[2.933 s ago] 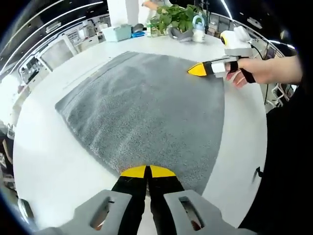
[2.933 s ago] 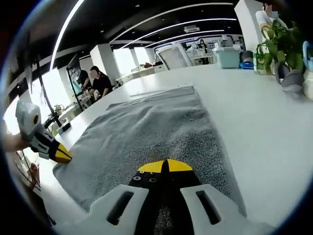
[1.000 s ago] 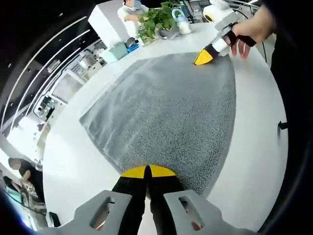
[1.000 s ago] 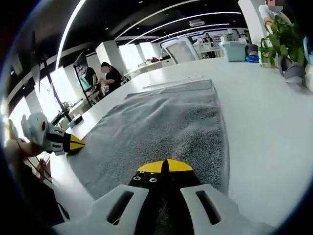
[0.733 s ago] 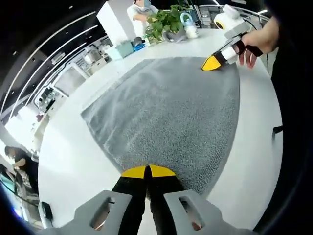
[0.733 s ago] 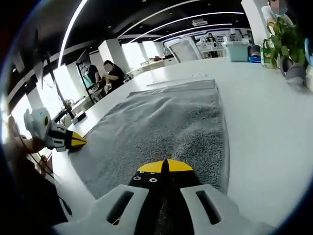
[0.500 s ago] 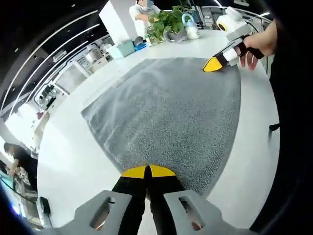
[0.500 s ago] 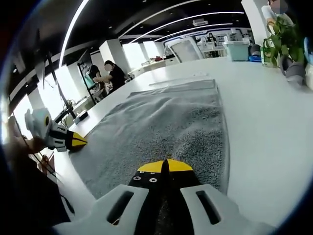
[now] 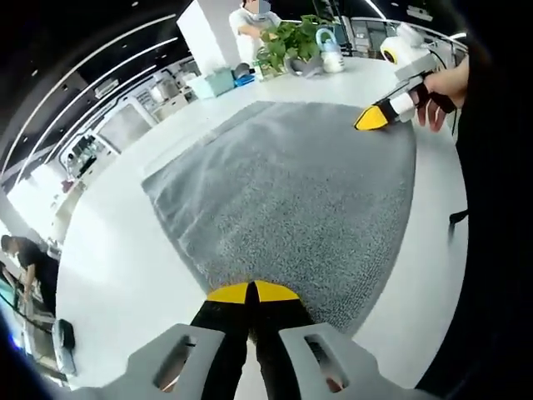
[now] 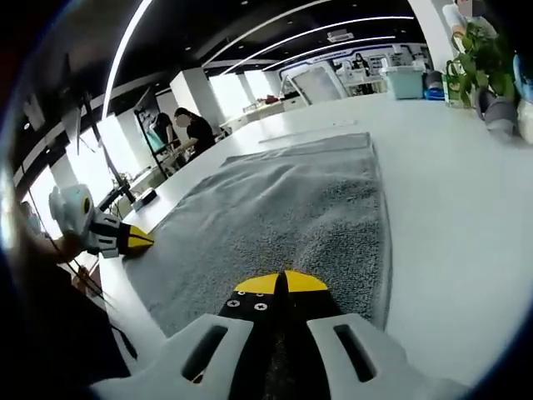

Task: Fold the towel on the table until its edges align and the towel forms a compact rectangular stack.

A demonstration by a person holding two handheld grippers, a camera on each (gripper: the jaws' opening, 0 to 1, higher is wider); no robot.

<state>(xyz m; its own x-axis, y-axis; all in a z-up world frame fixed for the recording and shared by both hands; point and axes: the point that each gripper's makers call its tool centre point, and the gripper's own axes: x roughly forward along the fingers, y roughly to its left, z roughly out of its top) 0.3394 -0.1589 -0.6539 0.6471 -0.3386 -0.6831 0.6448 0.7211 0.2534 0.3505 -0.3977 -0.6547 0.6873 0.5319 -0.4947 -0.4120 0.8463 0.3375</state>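
A grey towel (image 9: 291,183) lies flat on the white surface (image 9: 117,275), stretching away from both claws. The left claw (image 9: 252,292) and right claw (image 10: 283,283), each pinched closed on a near corner, face the far edge.

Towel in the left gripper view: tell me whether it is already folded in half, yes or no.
No: the grey towel lies spread flat in a single layer on the white table, with each gripper shut on a near corner.

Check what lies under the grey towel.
The grey towel lies spread flat on the white table, which shows on all sides. Anything beneath its middle is covered; no bulge shows.
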